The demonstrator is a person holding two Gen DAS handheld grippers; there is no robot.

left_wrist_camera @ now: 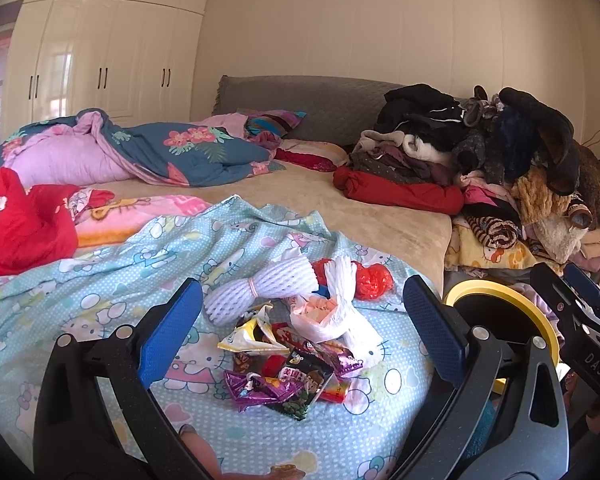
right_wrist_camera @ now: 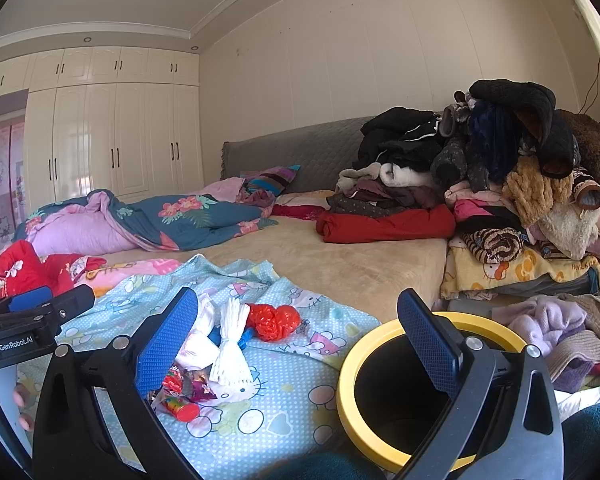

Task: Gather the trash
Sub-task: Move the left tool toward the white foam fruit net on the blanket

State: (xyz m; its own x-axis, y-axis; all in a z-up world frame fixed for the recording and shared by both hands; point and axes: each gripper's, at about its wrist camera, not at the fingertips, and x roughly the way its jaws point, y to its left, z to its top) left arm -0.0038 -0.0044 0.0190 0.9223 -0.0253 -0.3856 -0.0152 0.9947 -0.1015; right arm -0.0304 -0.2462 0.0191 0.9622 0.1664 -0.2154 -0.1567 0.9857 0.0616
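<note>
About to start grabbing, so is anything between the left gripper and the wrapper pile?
Nothing visible. The left gripper is open, with the wrapper pile lying uncovered on the blue sheet straight ahead between its fingers.

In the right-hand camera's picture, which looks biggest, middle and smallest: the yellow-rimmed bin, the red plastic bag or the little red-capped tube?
As they look in that view:
1. yellow-rimmed bin, by far the largest, though it also sits nearest the camera
2. red plastic bag
3. red-capped tube, smallest, and partly hidden by the right gripper finger
</note>
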